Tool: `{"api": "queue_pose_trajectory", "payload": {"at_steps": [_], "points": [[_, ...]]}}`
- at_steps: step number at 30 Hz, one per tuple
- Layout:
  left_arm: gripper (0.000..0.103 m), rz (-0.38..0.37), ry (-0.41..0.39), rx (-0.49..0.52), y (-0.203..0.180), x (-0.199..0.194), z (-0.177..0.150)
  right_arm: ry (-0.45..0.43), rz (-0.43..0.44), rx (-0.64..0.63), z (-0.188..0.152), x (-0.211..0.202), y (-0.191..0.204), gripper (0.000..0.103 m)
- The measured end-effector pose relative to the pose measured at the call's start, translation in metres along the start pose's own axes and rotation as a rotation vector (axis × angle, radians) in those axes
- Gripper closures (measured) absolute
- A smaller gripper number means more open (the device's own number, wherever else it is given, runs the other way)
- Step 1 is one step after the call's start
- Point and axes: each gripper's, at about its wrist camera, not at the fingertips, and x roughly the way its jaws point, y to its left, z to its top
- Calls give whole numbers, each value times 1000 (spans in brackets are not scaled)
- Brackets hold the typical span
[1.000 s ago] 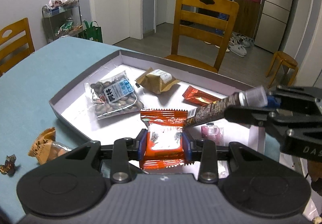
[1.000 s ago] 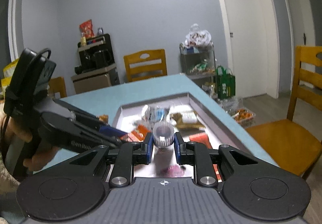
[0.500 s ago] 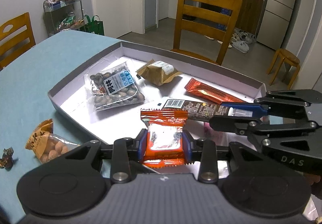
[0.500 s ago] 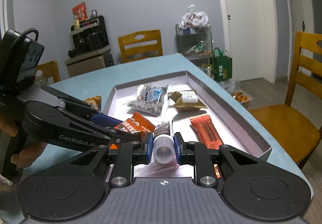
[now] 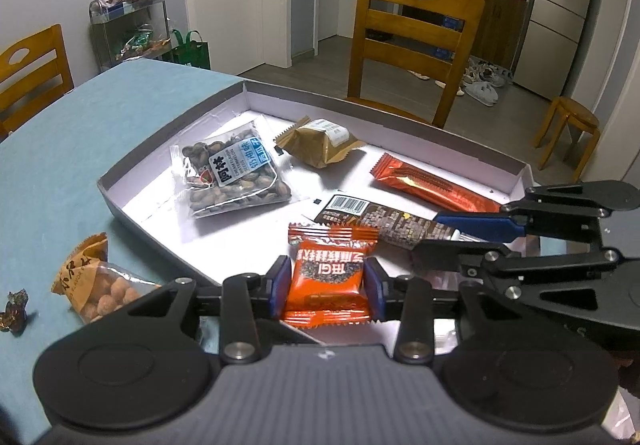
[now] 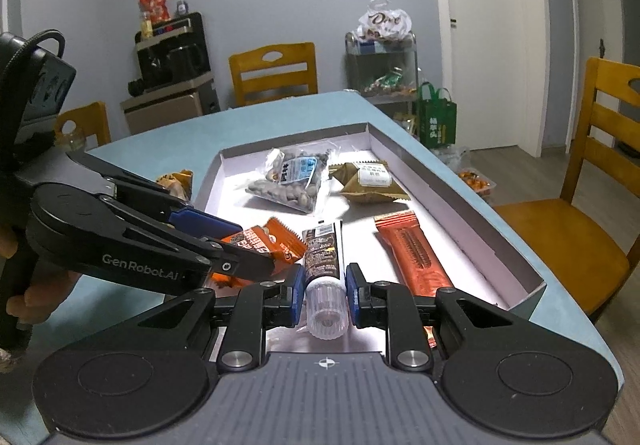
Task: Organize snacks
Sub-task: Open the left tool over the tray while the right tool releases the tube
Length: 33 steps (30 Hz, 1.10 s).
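Teal table (image 5: pixel 60 149), shallow grey box (image 5: pixel 168 133) resting on it toward the far edge, peanut packet (image 5: pixel 96 281) just beside the box's near wall, small dark wrapped candy (image 5: pixel 14 311) further left

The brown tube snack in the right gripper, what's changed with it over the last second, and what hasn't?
The right gripper, shut on the brown tube snack, tipped it from raised down flat into the tray. The left gripper stayed put; its jaws have just been opening slightly around the orange packet. The tray's other snacks are unmoved.

tray (image 5: pixel 168 133) on table (image 5: pixel 60 149) | nut bag (image 5: pixel 230 175) in tray, far-left | peanut pack (image 5: pixel 96 285) outside, left of tray
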Motion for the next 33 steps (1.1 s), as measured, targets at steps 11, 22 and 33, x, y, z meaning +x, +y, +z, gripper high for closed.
{"api": "queue_pose_trajectory", "payload": {"at_steps": [11, 22, 33], "points": [[47, -7, -28, -7, -1, -7, -1, -11, -6, -10, -1, -2, 2, 79], [8, 19, -106, -69, 12, -23, -1, -26, -38, 29, 1, -8, -2, 61], [1, 9, -157, -149, 29, -48, -10, -63, -65, 103, 7, -15, -7, 11]]}}
